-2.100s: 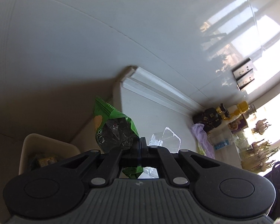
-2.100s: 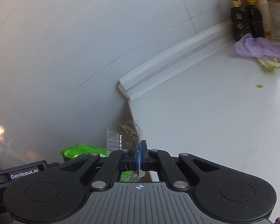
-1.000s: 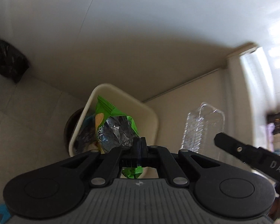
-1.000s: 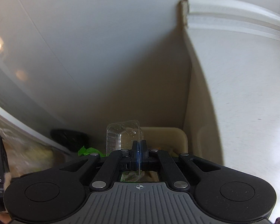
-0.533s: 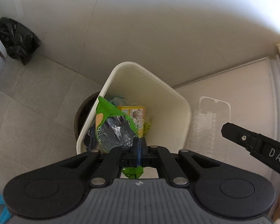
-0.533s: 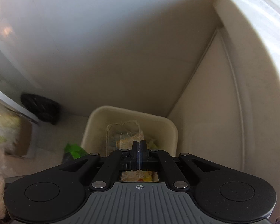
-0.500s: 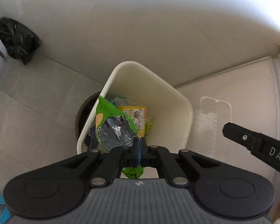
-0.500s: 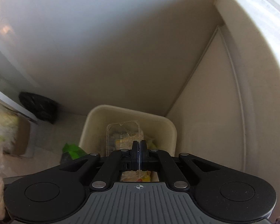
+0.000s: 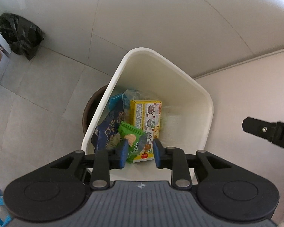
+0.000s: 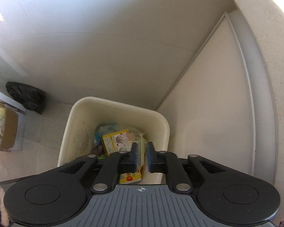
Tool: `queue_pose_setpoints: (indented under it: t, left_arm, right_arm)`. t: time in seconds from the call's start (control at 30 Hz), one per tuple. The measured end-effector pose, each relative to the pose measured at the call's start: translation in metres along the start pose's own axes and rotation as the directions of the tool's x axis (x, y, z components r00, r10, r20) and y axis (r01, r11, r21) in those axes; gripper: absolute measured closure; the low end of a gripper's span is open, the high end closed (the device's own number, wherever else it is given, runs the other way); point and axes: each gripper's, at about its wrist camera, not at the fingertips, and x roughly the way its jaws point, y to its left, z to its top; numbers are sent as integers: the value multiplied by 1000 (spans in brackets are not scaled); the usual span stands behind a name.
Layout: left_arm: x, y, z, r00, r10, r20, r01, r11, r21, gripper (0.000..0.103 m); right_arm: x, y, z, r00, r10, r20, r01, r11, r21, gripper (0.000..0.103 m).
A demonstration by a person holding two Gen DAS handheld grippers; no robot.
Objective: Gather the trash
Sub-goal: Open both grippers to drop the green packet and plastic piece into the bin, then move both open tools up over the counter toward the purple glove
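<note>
The green snack wrapper [image 9: 133, 141] sits down in the cream-coloured trash bin [image 9: 208, 102], lying on top of a dark blue snack bag [image 9: 108, 130] and against a yellow carton [image 9: 145, 113]. A clear plastic container [image 9: 170, 121] looks to be resting along the bin's inner wall beside the carton, though it is faint and hard to make out. So the trash is in the bin, and this reads as the release step of the drop.

The left hand-held gripper [image 9: 139, 154] hangs right over the bin's mouth with its blue-padded jaws spread wide and nothing between them; the wrapper shows through the gap, below, and whether a pad touches it cannot be told. The right hand-held gripper [image 10: 141, 158] is above the same bin, jaws parted by a narrow gap and also holding nothing. Its black body pokes into the left wrist view from the right edge.

The bin stands on the tiled floor [image 9: 34, 102] in a corner, with a black garbage bag [image 9: 19, 36] well apart against the wall and a cardboard box [image 10: 7, 132] off to the side.

The next move, by the look of it, is to lift both grippers clear of the rim without snagging it and swing back toward wherever more trash waits. None of that is in view here.
</note>
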Motion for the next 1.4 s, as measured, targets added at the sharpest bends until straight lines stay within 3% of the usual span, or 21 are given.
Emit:
queue_pose_setpoints:
  t: [0.1,0.6,0.73,0.87,1.07,1.4]
  left_arm:
    - [1,0,-1,1000,4,-5,-3,1000,8,73]
    - [-15,-7,-1,1000,-14,17,13,1000,16,63]
    - [-32,-11,-3,999,-18,36,17,999,40,58]
    - [-51,-14,-6,998,-18,52,14,997,77,54]
    - [-79,-15,-16,998,-29,62,23,995,94,45]
    - [-112,-23,-30,999,-33,41,27,989,148,20]
  right_arm:
    - [-8,-3,-4,1000,-1,2,1,1000,5,79]
    - [-24,0,-13,999,23,36,-23,1000,-2,77]
    - [-42,-1,-15,996,51,73,-50,999,-5,54]
    - [-63,-1,-17,991,78,113,-76,997,-28,52]
    - [-100,-3,-29,977,133,164,-131,991,-26,40]
    - [-158,-11,-66,952,212,219,-210,977,-31,30]
